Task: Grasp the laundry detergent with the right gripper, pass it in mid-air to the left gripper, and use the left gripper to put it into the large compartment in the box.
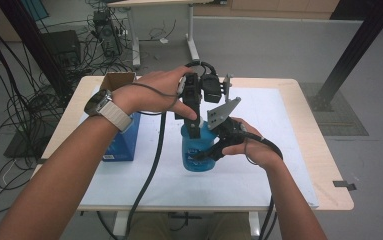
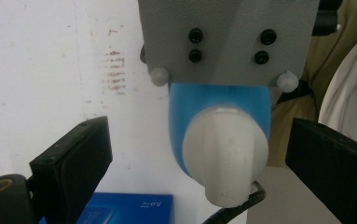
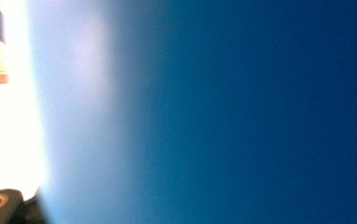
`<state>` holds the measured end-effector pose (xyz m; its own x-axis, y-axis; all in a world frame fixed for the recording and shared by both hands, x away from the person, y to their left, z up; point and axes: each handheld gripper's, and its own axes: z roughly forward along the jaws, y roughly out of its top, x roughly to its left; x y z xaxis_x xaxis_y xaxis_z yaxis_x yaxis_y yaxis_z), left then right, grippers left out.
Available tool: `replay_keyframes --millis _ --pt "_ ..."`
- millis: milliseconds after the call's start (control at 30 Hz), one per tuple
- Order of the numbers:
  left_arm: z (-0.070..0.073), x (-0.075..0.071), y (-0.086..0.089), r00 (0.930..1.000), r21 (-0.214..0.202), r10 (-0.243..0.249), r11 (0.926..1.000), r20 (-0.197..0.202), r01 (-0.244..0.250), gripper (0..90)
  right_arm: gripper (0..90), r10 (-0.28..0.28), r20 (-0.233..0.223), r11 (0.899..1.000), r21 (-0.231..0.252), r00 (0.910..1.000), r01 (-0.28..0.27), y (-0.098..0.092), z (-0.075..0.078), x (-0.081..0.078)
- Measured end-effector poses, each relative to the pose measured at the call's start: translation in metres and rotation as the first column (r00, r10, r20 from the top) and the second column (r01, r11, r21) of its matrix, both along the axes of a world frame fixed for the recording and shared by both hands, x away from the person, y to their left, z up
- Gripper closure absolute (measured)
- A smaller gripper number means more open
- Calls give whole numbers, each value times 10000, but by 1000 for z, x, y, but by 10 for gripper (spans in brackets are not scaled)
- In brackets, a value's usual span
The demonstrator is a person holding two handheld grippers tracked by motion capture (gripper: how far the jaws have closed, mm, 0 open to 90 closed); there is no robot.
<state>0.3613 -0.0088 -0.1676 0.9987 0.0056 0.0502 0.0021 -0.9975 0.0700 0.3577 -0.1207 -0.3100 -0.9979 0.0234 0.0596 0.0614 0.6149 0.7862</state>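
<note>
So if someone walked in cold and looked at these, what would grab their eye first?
Probably the blue bottle standing mid-table on the white mat, clamped from the side by the right gripper. Next, the left gripper poised above the bottle's white cap, jaws open on either side of it. A blue box sits at the left.

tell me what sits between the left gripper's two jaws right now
In the left gripper view, the white cap of the blue bottle sits between the open jaws of the left gripper, with neither jaw touching it.
</note>
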Motion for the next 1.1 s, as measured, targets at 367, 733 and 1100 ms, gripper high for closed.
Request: replay_keyframes --millis 367,733,1100 --pt "-1 1 2 9999 -27 77 10000 -72 -78 80 436 14 -29 10000 11 10000 -14 -1 0 0" --pt "-2 1 3 9998 -45 169 9998 -85 -169 80 436 -42 0 10000 38 10000 42 -2 0 0" --pt "-2 1 4 9998 -34 209 9998 -62 -209 78 436 -80 30 10000 38 10000 80 -4 1 1"
